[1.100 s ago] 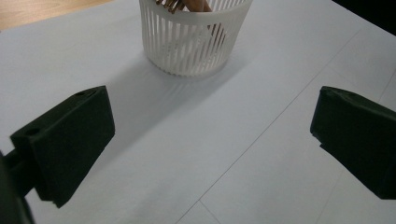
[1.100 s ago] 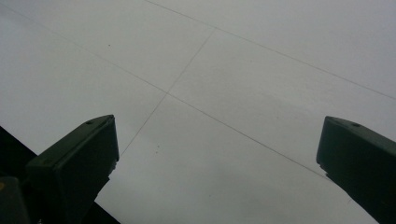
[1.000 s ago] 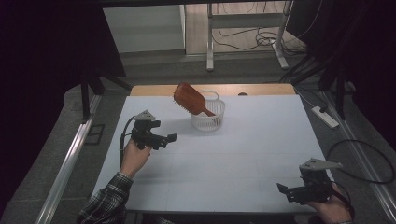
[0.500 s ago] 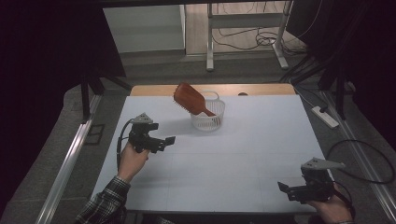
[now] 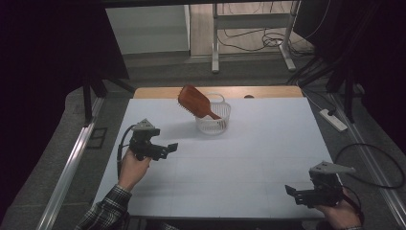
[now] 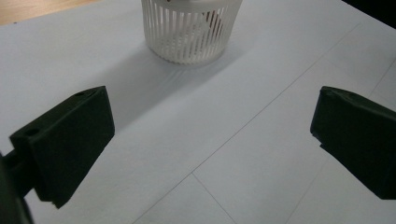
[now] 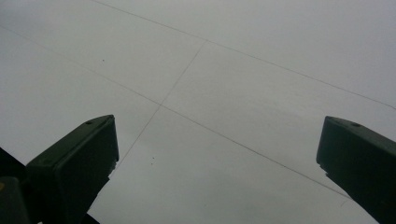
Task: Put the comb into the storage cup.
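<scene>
Both hand-held grippers, left (image 5: 167, 148) and right (image 5: 293, 192), gape empty near the unlabelled white basket (image 5: 213, 123) holding a brush (image 5: 194, 101).

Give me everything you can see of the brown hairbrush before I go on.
The brown wooden paddle hairbrush stands tilted in the small white slatted plastic basket at the far middle of the white table. Its handle end is down inside the basket; its broad, rounded head leans out up and left over the rim. The smooth back faces the camera. Neither pair of tongs touches it.
</scene>
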`<state>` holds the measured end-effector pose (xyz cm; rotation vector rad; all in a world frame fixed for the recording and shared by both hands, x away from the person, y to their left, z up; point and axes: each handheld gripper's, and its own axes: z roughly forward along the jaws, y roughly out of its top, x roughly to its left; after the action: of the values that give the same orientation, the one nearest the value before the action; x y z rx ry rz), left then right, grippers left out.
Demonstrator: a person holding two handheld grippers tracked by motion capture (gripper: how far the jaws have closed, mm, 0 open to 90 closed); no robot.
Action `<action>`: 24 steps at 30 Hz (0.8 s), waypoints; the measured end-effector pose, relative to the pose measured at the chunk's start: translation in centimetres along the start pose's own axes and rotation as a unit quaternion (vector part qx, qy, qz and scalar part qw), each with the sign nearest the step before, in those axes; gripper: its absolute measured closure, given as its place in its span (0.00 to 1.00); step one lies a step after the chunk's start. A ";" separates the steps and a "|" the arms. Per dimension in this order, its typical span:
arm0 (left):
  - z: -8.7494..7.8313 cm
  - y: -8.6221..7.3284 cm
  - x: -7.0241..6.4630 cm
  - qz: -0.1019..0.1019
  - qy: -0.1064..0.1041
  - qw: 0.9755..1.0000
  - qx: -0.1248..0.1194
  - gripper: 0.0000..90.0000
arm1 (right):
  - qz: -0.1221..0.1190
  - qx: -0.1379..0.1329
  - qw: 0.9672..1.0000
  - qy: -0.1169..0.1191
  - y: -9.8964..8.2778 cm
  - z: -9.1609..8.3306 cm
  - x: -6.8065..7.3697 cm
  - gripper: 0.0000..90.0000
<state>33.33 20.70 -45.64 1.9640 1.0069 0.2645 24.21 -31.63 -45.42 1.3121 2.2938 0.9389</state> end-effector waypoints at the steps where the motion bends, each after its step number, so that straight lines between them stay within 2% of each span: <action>1: -0.1 0.0 -0.1 0.000 0.000 1.000 -0.001 0.00 | 0.000 0.000 1.000 0.000 0.0 0.0 0.0 0.00; 10: -0.5 -0.7 -0.7 0.008 0.005 1.000 0.007 0.00 | 0.000 0.003 1.000 -0.002 0.0 0.1 0.0 0.00; 24: -1.4 -1.7 -1.4 0.008 0.012 1.000 0.005 0.00 | 0.000 0.008 1.000 -0.001 0.0 0.2 0.0 0.00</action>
<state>30.74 21.04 -45.90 1.9830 1.0096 0.2931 24.28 -31.53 -45.52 1.3189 2.3043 0.9219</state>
